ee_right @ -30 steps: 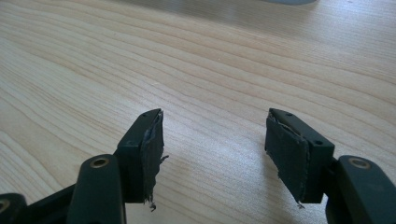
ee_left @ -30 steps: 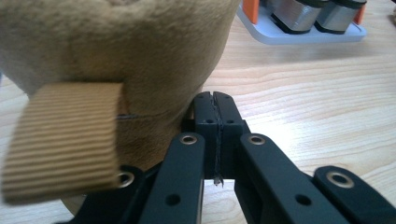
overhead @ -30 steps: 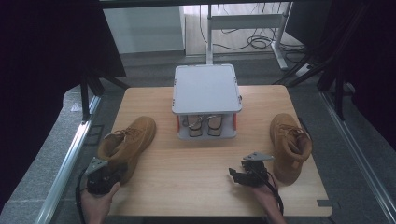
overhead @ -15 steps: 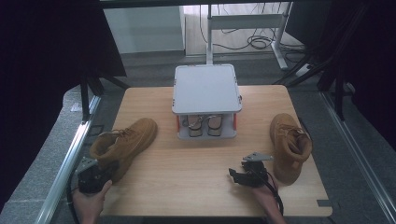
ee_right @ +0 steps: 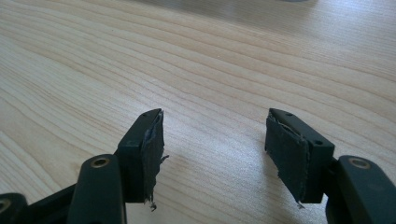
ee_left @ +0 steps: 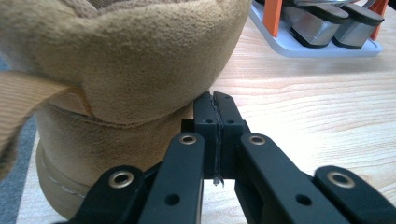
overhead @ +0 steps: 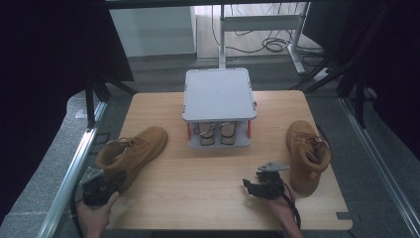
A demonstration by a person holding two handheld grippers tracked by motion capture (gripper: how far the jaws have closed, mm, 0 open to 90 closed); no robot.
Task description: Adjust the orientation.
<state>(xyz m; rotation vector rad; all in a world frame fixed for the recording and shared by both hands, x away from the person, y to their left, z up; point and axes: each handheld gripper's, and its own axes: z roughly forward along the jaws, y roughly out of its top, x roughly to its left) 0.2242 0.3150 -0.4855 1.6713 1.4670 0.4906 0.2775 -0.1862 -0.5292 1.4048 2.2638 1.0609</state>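
Observation:
A tan suede boot [overhead: 133, 151] lies on the left of the wooden table [overhead: 198, 198], toe pointing toward the middle. My left gripper [overhead: 115, 181] sits at its heel. In the left gripper view the jaws [ee_left: 215, 100] are pressed flat together, tips under the boot's collar [ee_left: 130, 60], with nothing seen between them. A second tan boot [overhead: 307, 156] stands at the right. Just left of it my right gripper [overhead: 250, 187] rests low over bare wood, open, with its pads [ee_right: 152, 140] wide apart and nothing between them.
A grey two-level shoe rack [overhead: 219, 94] stands at the back middle of the table, with a pair of grey shoes [overhead: 218, 134] on its lower shelf and orange posts [ee_left: 275, 16]. Metal rails run along both sides of the table.
My left gripper has slid a little to the left along the table's front edge, staying at the boot's heel. The right gripper and both boots have stayed put.

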